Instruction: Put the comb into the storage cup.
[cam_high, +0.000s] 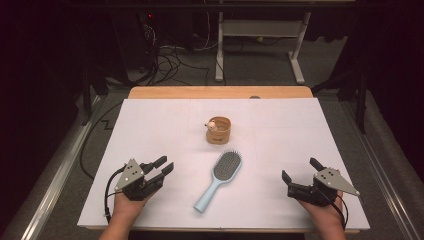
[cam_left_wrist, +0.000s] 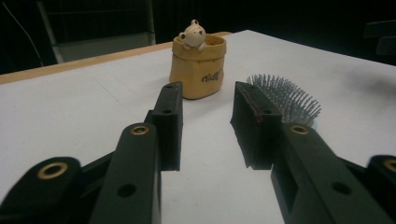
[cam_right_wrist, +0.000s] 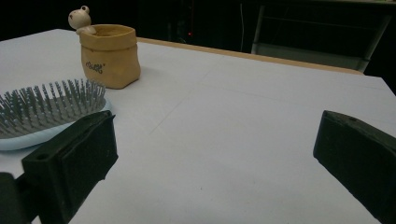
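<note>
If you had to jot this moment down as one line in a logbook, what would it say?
left gripper: narrowed, empty | right gripper: wide open, empty | hairbrush: flat between them, untouched | yellow pot: upright behind brush

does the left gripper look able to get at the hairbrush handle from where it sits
Probably yes: only bare white table lies between the left gripper and the light blue hairbrush; its jaws stand apart with nothing between them.

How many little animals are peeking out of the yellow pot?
1. One small pale animal figure sits on the rim of the yellow pot, mid-table beyond the blue hairbrush. The pot's inside is partly hidden, so another could sit there.
</note>
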